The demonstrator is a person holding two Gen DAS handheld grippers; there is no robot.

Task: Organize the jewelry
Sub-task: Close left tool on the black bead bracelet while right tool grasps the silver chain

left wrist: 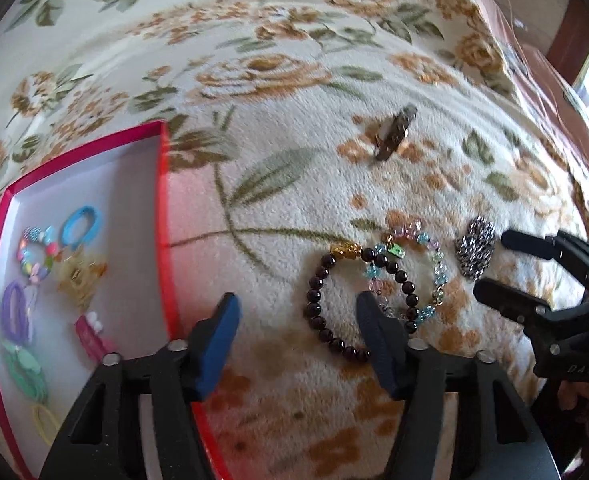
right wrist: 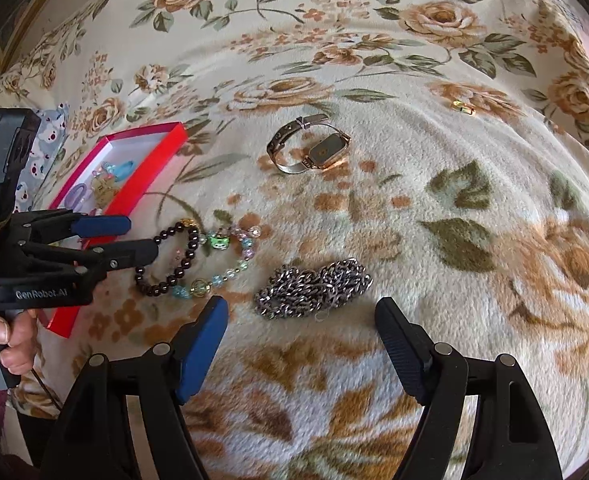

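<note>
A dark bead bracelet [left wrist: 322,312] [right wrist: 174,264] and a pastel crystal bracelet [left wrist: 422,264] [right wrist: 230,264] lie overlapped on the floral blanket. A silver chain heap [left wrist: 476,250] [right wrist: 314,288] lies right of them. A watch [left wrist: 396,132] [right wrist: 310,144] lies farther off. My left gripper [left wrist: 298,312] [right wrist: 140,236] is open and empty, its right finger over the bracelets. My right gripper [right wrist: 302,312] [left wrist: 494,264] is open and empty, just in front of the chain. A red box [left wrist: 162,216] [right wrist: 142,160] at left holds hair ties and small trinkets.
A small gold piece [right wrist: 464,107] lies far right on the blanket [right wrist: 454,220]. A patterned cloth [right wrist: 50,128] sits behind the box. The blanket's edge [left wrist: 506,64] and a reddish surface [left wrist: 554,92] are at upper right in the left wrist view.
</note>
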